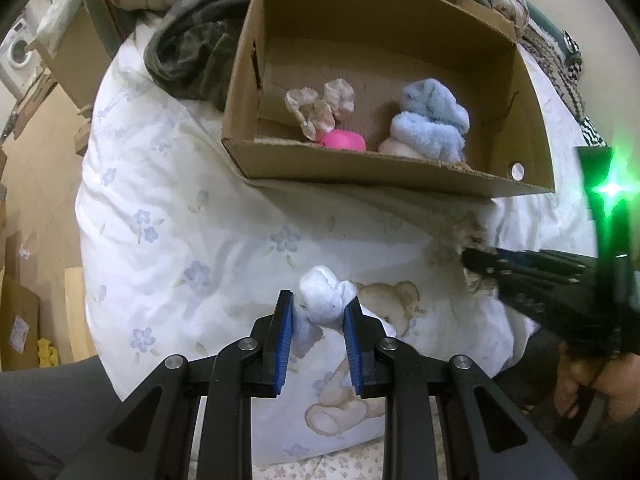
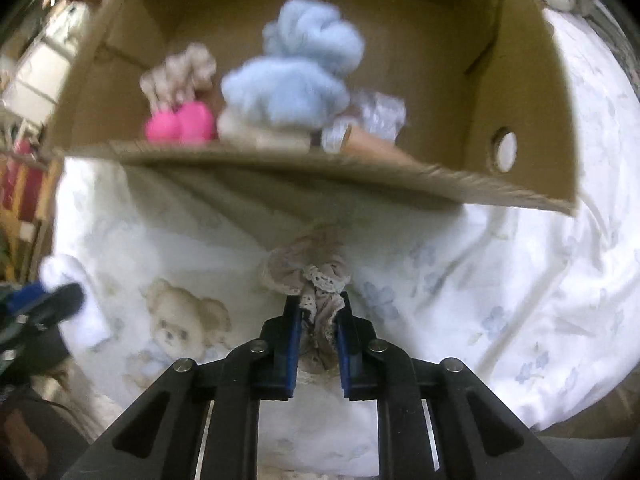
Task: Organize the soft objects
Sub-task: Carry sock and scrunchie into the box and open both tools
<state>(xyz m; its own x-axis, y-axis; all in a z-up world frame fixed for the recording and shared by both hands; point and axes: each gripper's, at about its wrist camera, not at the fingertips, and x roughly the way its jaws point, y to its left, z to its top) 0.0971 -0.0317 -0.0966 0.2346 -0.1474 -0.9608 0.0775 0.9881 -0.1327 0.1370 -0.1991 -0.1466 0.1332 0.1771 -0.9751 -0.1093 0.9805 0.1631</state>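
My left gripper (image 1: 319,307) is shut on a white plush toy (image 1: 325,298) just above the flowered quilt (image 1: 180,220). My right gripper (image 2: 319,309) is shut on a beige lace-trimmed scrunchie (image 2: 310,276), held in front of the cardboard box (image 2: 304,168). The box (image 1: 360,168) holds a light blue plush (image 1: 430,120), a pink soft item (image 1: 343,140) and a beige floral scrunchie (image 1: 320,106). In the right wrist view the blue plush (image 2: 296,76), the pink item (image 2: 180,124) and a crinkled clear wrapper (image 2: 376,118) lie inside. The right gripper also shows in the left wrist view (image 1: 476,260).
A camouflage garment (image 1: 192,52) lies left of the box. Patterned fabric (image 1: 560,60) lies to its right. The bed edge drops to a wooden floor with cardboard boxes (image 1: 24,320) at left. The quilt carries a teddy bear print (image 2: 180,324).
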